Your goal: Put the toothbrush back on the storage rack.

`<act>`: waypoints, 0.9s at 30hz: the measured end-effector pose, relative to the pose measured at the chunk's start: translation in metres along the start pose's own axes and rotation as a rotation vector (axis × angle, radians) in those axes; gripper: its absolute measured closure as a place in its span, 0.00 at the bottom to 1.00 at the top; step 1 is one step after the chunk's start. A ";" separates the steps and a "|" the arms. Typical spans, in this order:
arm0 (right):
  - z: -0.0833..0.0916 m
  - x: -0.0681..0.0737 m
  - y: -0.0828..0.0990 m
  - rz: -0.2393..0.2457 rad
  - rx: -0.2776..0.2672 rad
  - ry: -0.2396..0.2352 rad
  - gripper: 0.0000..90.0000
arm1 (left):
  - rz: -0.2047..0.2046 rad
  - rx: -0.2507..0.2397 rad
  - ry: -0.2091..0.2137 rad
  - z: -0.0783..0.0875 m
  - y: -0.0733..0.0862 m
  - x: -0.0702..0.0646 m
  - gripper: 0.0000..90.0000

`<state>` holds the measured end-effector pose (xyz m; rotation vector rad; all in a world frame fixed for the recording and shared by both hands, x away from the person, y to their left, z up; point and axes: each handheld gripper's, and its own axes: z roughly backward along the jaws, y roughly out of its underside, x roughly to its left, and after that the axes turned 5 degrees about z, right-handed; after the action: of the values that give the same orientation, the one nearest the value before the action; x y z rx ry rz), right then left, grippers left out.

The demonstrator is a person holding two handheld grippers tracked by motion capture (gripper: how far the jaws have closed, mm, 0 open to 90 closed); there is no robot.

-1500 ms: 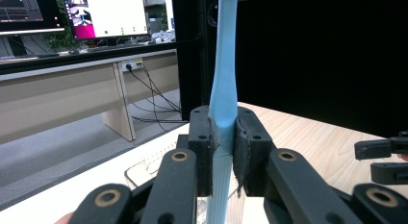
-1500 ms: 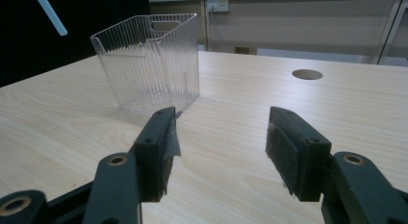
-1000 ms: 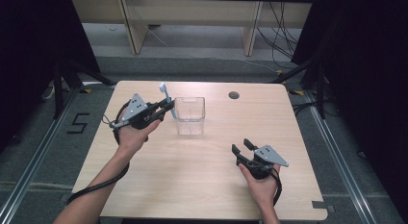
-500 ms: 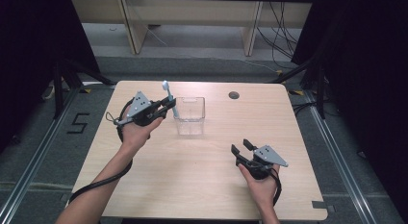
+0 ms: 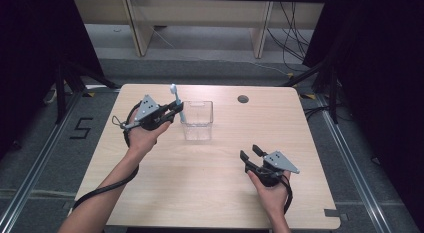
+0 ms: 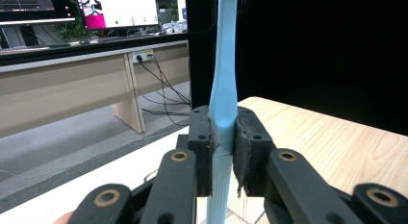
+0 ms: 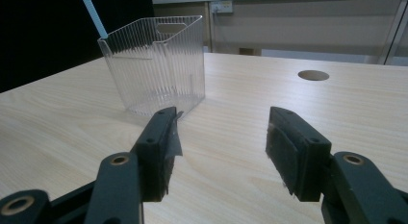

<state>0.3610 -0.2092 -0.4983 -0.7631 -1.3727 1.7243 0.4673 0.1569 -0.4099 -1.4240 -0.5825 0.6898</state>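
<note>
Left gripper (image 5: 175, 110), just left of the clear container (image 5: 198, 120), is clamped on a light-blue toothbrush (image 5: 178, 104) (held upright, head up). Right gripper (image 5: 251, 155), well right of the container, has jaws apart.

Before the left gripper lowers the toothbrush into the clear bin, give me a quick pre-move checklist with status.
1. Grip: left gripper jaws clamp the light blue toothbrush mid-handle. Ok.
2. Orientation: toothbrush upright, bristle end up. Ok.
3. Alignment: toothbrush sits at the left rim of the clear bin, not yet over the opening. Not ok.
4. Bin: upright on the table, seems empty. Ok.
5. Right gripper: open, holding nothing, well apart from the bin. Ok.
6. Lower tip clear of the rim: cannot tell.
</note>
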 end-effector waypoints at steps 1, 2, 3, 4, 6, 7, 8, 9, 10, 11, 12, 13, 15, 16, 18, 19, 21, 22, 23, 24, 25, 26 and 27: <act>0.000 0.000 0.000 -0.001 0.001 -0.001 0.50 | -0.002 0.003 0.000 0.000 0.000 0.000 0.87; 0.000 0.000 0.000 0.000 0.002 0.000 0.50 | 0.000 0.004 -0.001 -0.001 0.000 0.000 0.87; 0.001 -0.001 0.000 0.016 0.016 0.007 0.50 | 0.000 0.004 0.000 -0.001 0.001 0.000 0.87; 0.001 -0.001 0.000 0.016 0.018 0.008 0.50 | -0.002 0.007 0.000 -0.001 0.001 0.000 0.87; 0.001 -0.001 0.000 0.009 0.021 0.006 0.50 | 0.004 0.009 -0.002 -0.002 0.002 0.000 0.87; 0.001 0.000 0.000 -0.001 0.022 0.004 0.50 | 0.002 0.011 -0.002 -0.002 0.003 0.000 0.87; 0.001 -0.001 0.000 0.014 0.019 0.007 0.50 | 0.000 0.013 -0.002 -0.002 0.003 0.000 0.87; 0.001 -0.001 0.000 0.015 0.018 0.007 0.50 | 0.001 0.014 -0.001 -0.002 0.004 0.000 0.87; 0.001 -0.001 0.000 0.015 0.018 0.007 0.50 | 0.001 0.014 -0.002 -0.003 0.004 0.000 0.87; 0.001 -0.001 0.000 0.015 0.018 0.007 0.50 | 0.001 0.016 -0.002 -0.003 0.005 0.000 0.87; 0.001 -0.001 0.000 0.015 0.019 0.007 0.50 | -0.002 0.019 -0.004 -0.003 0.005 0.000 0.87; 0.001 -0.001 0.000 0.015 0.019 0.007 0.50 | -0.003 0.021 -0.006 -0.004 0.006 0.000 0.87; 0.001 -0.001 0.000 0.015 0.019 0.007 0.50 | -0.004 0.027 -0.010 -0.004 0.007 0.000 0.87; 0.001 -0.001 0.000 0.008 0.019 0.006 0.50 | -0.002 0.029 -0.011 -0.004 0.008 0.000 0.87; 0.001 0.000 0.000 -0.004 0.023 0.003 0.50 | 0.000 0.033 -0.013 -0.005 0.009 0.001 0.87; 0.002 0.000 0.000 -0.006 0.025 0.003 0.50 | -0.003 0.039 -0.013 -0.005 0.010 0.001 0.87; 0.000 0.000 0.001 -0.005 0.003 -0.007 0.50 | -0.001 0.044 -0.015 -0.005 0.011 0.002 0.87; -0.001 0.000 0.001 -0.008 0.005 -0.016 0.50 | -0.002 0.044 -0.015 -0.005 0.012 0.002 0.87; -0.001 0.000 0.001 -0.018 0.007 -0.019 0.50 | -0.001 0.047 -0.015 -0.005 0.013 0.002 0.87; -0.001 -0.001 0.002 0.007 -0.003 -0.007 0.50 | 0.002 0.048 -0.015 -0.005 0.014 0.002 0.87; -0.001 -0.001 0.002 0.007 -0.002 -0.008 0.50 | 0.004 0.050 -0.015 -0.005 0.014 0.002 0.87; -0.001 -0.001 0.002 0.007 -0.002 -0.010 0.50 | 0.003 0.051 -0.017 -0.006 0.015 0.003 0.87; -0.001 -0.001 0.002 0.006 0.005 -0.009 0.50 | 0.001 0.054 -0.017 -0.006 0.015 0.003 0.87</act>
<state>0.3619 -0.2093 -0.5002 -0.7588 -1.3723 1.7375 0.4722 0.1553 -0.4256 -1.3698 -0.5721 0.7142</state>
